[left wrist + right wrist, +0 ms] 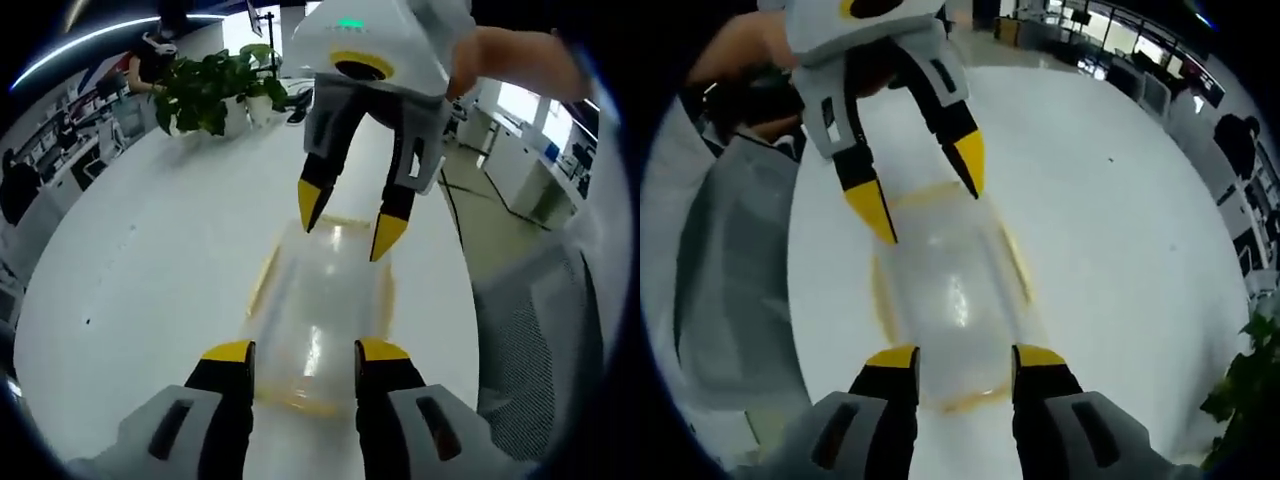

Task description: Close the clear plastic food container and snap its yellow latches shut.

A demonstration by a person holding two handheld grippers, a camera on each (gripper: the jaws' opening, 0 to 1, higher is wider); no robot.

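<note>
Container (322, 325) centre frame, on white table (150, 270), lid down.
Your left gripper (305, 352) lower centre, jaws spread, holding nothing; your right gripper (350, 222) above, jaws apart, tips at far latches (340, 222).

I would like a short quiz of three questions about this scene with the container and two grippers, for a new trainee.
1. True or false: both grippers are open.
2. Where are the left gripper and the right gripper relative to the clear container?
A. At opposite ends of it
B. Side by side at one end
C. Both far from it
3. Fill in: beyond the container on the white table stands a potted ____.

Key:
1. True; each pair of jaws stands apart.
2. A
3. plant
</note>
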